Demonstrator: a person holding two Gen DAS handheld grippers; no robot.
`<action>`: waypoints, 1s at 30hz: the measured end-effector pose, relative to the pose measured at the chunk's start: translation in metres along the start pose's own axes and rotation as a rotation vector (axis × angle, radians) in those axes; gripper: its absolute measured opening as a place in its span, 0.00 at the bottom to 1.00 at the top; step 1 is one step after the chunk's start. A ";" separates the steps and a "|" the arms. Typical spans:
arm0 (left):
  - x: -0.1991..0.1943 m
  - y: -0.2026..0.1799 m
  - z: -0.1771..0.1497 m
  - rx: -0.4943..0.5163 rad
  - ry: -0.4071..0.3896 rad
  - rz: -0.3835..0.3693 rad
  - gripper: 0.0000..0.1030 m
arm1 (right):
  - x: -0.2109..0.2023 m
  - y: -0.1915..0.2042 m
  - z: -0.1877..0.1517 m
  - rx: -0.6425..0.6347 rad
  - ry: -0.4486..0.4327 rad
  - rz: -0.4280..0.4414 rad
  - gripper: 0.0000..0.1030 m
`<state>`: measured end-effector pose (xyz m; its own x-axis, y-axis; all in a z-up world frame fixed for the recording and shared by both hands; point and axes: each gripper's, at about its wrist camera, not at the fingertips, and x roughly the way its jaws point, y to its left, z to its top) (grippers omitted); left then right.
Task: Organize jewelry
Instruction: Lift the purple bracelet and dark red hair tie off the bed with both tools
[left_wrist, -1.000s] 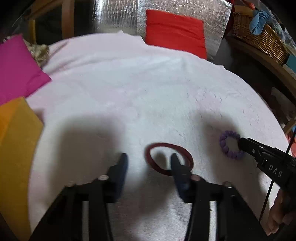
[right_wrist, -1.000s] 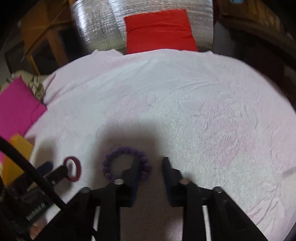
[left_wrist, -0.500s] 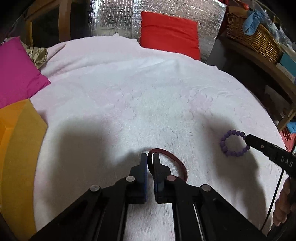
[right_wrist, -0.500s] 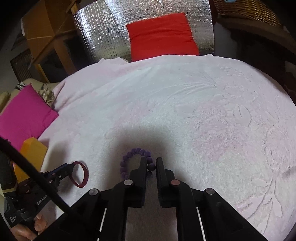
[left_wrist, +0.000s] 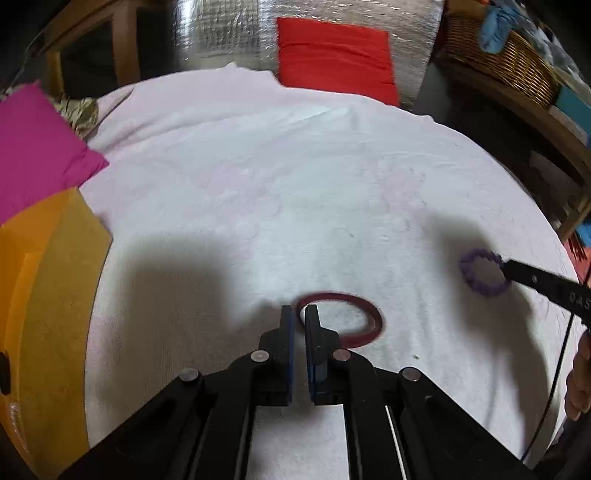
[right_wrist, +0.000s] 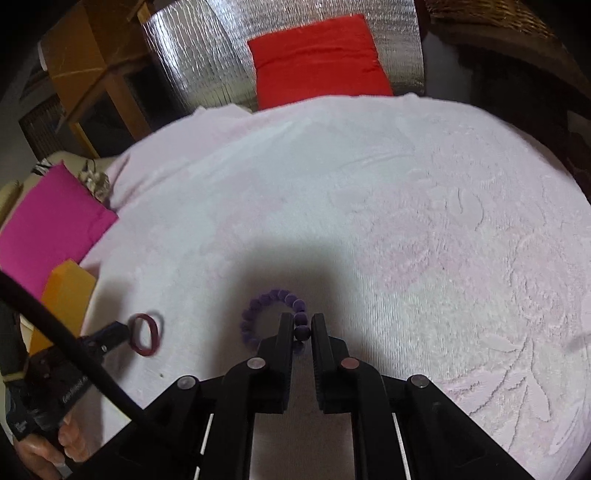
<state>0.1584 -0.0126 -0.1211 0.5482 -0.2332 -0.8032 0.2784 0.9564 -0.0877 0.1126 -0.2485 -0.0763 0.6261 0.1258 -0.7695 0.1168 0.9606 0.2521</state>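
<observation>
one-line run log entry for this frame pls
left gripper: shut on red bangle | right gripper: shut on purple bead bracelet | surface: pink blanket

Left tongs (left_wrist: 300, 314) closed on the red bangle (left_wrist: 364, 308), right tongs (right_wrist: 299, 324) on the purple bracelet (right_wrist: 255, 306).

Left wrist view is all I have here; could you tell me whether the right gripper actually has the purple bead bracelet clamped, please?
Observer: Yes. The right gripper is shut on the purple bead bracelet, with beads pinched between its two pads.
Operator: Thank you. And which part of the loop is caught?
Observer: Its right-hand side; the rest of the loop hangs out to the left of the fingers.
Operator: How does my left gripper look from over there?
Observer: The left gripper holds the dark red bangle by its near rim, the ring standing up off the pink blanket.
</observation>
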 end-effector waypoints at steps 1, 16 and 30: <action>0.003 0.002 0.001 -0.008 0.010 0.000 0.07 | 0.002 -0.001 0.000 0.007 0.009 -0.002 0.11; 0.025 -0.022 0.003 0.034 0.027 -0.023 0.15 | 0.016 0.011 -0.008 -0.108 -0.002 -0.083 0.12; -0.010 -0.005 0.003 0.020 -0.047 -0.003 0.07 | -0.014 0.012 -0.003 -0.091 -0.093 -0.026 0.10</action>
<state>0.1538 -0.0154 -0.1111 0.5835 -0.2440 -0.7746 0.2954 0.9522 -0.0774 0.1030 -0.2379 -0.0638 0.6929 0.0809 -0.7165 0.0666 0.9823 0.1753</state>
